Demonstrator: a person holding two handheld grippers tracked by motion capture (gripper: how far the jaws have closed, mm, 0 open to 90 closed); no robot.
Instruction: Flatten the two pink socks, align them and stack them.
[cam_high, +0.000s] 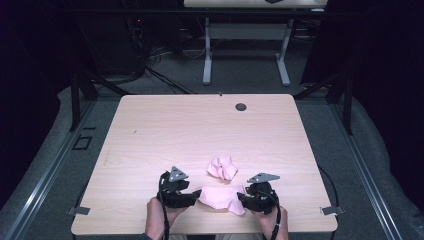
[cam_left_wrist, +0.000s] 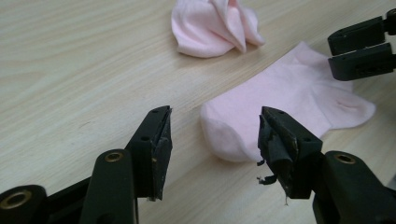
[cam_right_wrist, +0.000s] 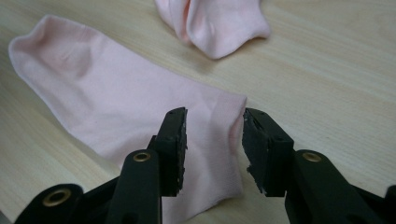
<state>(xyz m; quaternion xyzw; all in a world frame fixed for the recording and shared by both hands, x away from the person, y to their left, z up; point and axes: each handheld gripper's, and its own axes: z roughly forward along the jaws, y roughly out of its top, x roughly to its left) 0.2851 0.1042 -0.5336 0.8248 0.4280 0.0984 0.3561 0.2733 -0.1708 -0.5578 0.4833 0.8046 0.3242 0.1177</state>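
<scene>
A: High view first – where's the sock?

B: A flat pale pink sock (cam_high: 221, 197) lies low in the frame, near the table (cam_high: 165, 130) front edge, between the left gripper (cam_high: 192, 196) and right gripper (cam_high: 243, 198). A crumpled pink sock (cam_high: 222, 167) sits just above it.

A: Left gripper view?

B: Jaws parted, nothing clamped; the flat sock's rounded toe end (cam_left_wrist: 233, 130) lies at centre, smooth, just beyond the tips. The bunched one (cam_left_wrist: 212, 25) is at the top.

A: Right gripper view?

B: Jaws released, standing apart over the sock's straight cuff edge (cam_right_wrist: 215, 135); the fabric spreads to the upper left, faintly creased
</scene>
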